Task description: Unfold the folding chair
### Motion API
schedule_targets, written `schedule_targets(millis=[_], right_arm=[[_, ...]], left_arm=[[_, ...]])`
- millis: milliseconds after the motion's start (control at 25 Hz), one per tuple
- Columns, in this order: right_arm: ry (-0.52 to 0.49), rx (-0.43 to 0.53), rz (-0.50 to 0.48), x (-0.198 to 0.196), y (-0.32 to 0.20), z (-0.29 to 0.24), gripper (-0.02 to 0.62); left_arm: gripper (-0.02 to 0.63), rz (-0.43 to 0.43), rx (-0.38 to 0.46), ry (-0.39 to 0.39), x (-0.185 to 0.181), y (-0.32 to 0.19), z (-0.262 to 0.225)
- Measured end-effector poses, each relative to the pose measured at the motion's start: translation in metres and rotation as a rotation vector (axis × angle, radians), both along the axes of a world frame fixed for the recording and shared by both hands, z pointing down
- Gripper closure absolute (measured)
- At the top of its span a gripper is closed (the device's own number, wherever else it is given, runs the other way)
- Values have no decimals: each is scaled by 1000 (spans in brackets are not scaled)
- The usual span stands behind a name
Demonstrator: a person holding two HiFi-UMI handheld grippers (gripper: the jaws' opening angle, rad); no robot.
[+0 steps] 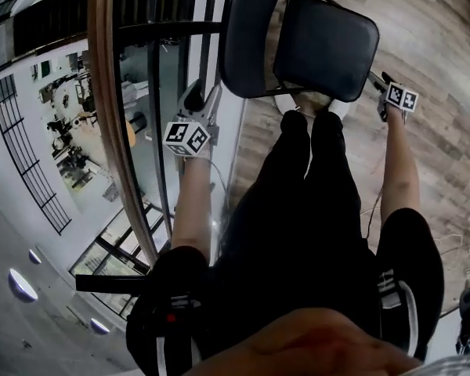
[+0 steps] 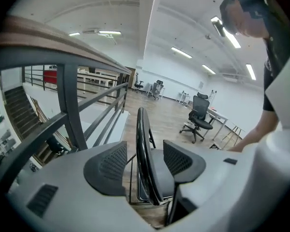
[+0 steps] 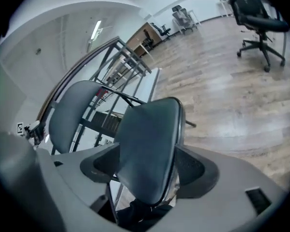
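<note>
**1. Jaws.** The jaws of the left gripper (image 2: pixel 144 163) stand at full spread and hold nothing. The rim of the backrest (image 2: pixel 141 129) shows in the gap, but it lies beyond the pads. The jaws of the right gripper (image 3: pixel 147 167) also stand at full spread. The seat (image 3: pixel 147 144) fills the gap between them, and we see neither pad pressing on it, so we treat this gripper as free.

**2. Task object.** The folding chair (image 1: pixel 254 88) stands on the wood floor (image 1: pixel 435 45) at the top centre of the head view, just beside the railing (image 1: pixel 102 92) on its left. We judge that the seat is tilted up and not yet level, so the chair is not fully open.

**3. Doing the step well.**
- We close the left jaws on the backrest rim to steady the frame.
- We close the right jaws on the free edge of the seat, well inside the pads and not on the corner.
- We press the seat down in one smooth arc until the frame stops.
- We keep the chair from sliding towards the railing, and we keep our legs (image 1: pixel 313 178) clear of the frame.

**4. Arm pose.** In the head view both arms reach up the frame, one on each side of the legs. The left forearm (image 1: pixel 192 206) ends left of centre, with its gripper near the backrest but apart from it. The right forearm (image 1: pixel 399 167) ends at the upper right, with its gripper at the seat's right corner. Both grippers point forward and down.
</note>
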State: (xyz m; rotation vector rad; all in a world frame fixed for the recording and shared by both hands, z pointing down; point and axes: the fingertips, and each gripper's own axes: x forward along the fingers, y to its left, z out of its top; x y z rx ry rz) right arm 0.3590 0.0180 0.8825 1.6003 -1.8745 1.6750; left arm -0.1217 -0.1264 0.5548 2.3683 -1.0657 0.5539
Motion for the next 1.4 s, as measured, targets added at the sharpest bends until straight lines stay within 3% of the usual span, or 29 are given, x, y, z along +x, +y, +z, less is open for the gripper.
schedule_targets(millis=[80,160,240,320,480,560,720,1000,1200,1400], right_arm=[[8,69,-33,-29,3,-74,235],[3,163,-74,-46,-4,-136,250],[-20,262,-139,-70,-19,-199,311],[-42,347,-197,-104,-27,-261,411],[-74,509,-312,-172,-36,-374,547],[-43,583,-398,-196,-40,-417,588],[-8,704,-468,-227,-40,-494,588],[155,908,-454,-252,-42,-600,588],[229,964,-499,-254,-40,-619,589],[227,969,-516,-274,-40,-628,589]], left_arm=[[376,10,21,-1,-8,8,-41],[376,35,44,19,7,17,-59],[377,60,56,54,28,27,-68],[381,114,58,83,44,39,-81],[497,277,109,170,86,58,-134],[541,342,140,239,111,66,-162],[582,433,159,349,145,90,-200],[603,483,256,384,169,101,-253],[603,486,295,405,183,93,-270],[603,492,303,408,179,89,-286]])
